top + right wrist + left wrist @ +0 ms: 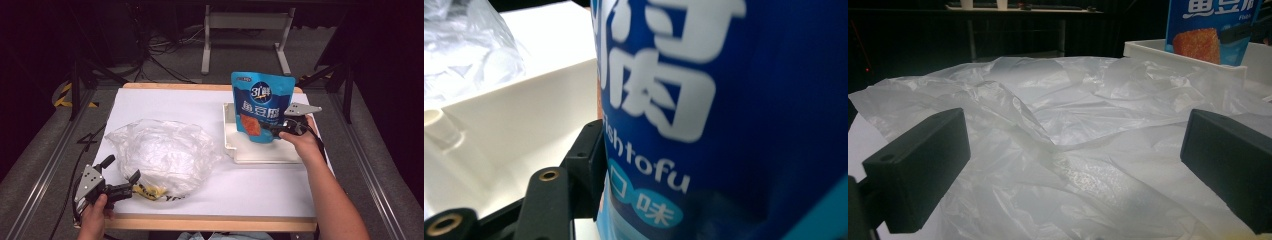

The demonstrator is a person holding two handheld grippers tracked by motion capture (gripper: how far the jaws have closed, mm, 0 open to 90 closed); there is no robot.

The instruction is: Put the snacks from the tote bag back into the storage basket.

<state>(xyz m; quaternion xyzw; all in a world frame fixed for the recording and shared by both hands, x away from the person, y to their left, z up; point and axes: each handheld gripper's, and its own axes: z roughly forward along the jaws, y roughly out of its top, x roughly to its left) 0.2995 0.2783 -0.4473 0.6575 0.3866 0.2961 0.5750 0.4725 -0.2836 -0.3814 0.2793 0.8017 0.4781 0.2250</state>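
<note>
At about seven o'clock on the table (165, 100), near its front edge, the left gripper (121, 177) sits in the person's left hand (93, 219). Its jaws stand wide apart, and nothing is caught between them. In the left gripper view the two black pads (918, 170) frame a crumpled clear plastic bag (1058, 150) without pressing on it. Seen from the high view, the plastic bag (160, 152) lies in a loose heap across the left half of the table, around eight to nine o'clock, with yellow and black print showing at its near edge just beside the left gripper.

Further right, at about two o'clock, a white tray (260, 152) rests on the table. A blue snack pouch (260, 105) stands upright in it, leaning a little toward the far side. The right gripper (272, 129) reaches in from three o'clock, held by the right hand (302, 142), and meets the pouch at its lower right edge. In the right gripper view one black jaw lies flat against the side of the blue snack pouch (724, 125); the other jaw is hidden behind it. The jaws are narrowly parted with the pouch between them, and whether they truly clamp it I cannot tell
</note>
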